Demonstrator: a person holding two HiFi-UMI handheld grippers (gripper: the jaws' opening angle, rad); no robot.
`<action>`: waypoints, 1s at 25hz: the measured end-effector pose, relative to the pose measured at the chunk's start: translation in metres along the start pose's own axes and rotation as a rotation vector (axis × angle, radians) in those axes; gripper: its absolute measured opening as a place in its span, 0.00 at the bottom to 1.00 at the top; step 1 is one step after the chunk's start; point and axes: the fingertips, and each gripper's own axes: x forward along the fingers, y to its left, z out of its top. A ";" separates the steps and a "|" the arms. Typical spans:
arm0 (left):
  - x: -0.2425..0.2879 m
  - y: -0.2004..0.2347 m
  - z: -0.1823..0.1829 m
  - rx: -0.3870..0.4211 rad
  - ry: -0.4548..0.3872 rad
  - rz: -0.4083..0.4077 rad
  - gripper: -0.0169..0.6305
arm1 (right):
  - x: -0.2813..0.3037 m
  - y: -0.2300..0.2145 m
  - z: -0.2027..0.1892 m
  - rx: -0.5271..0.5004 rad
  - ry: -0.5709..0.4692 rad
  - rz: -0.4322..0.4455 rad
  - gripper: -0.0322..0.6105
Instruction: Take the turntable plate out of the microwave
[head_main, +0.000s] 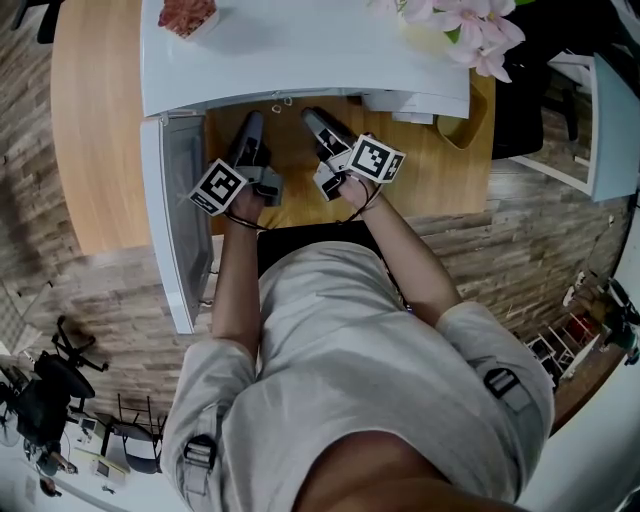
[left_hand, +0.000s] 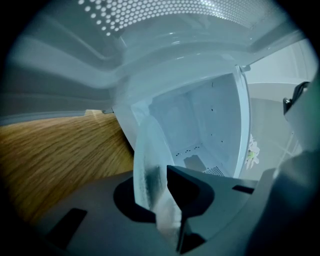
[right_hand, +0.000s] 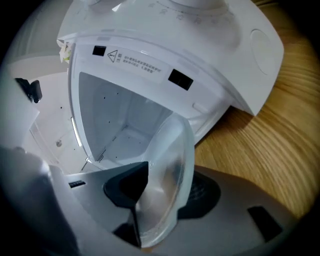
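Glass turntable plate (right_hand: 167, 165) outside microwave (right_hand: 150, 70), cavity at 12 o'clock. Left gripper (left_hand: 152, 195) jaws clenched on rim; right gripper (right_hand: 170, 190) jaws released, rim between. Judged stiff, slippery, fragile: hold opposite rim edges.

The plate (right_hand: 167, 175) is clear, smooth glass. The microwave (right_hand: 240, 55) looks glossy white. The table (right_hand: 280, 145) is matt, grained wood.

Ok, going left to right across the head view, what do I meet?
microwave door, swung open → left gripper → right gripper → pink flowers on top of the microwave at the upper right.
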 end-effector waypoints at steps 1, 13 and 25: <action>0.000 0.000 0.000 -0.002 0.000 0.000 0.14 | 0.002 -0.002 0.006 0.003 -0.012 0.006 0.33; 0.001 0.000 0.000 -0.003 0.006 0.002 0.14 | 0.010 -0.005 0.020 0.013 -0.029 0.024 0.21; -0.006 -0.002 -0.005 0.011 0.016 0.006 0.14 | 0.002 -0.001 0.016 0.002 -0.027 0.013 0.20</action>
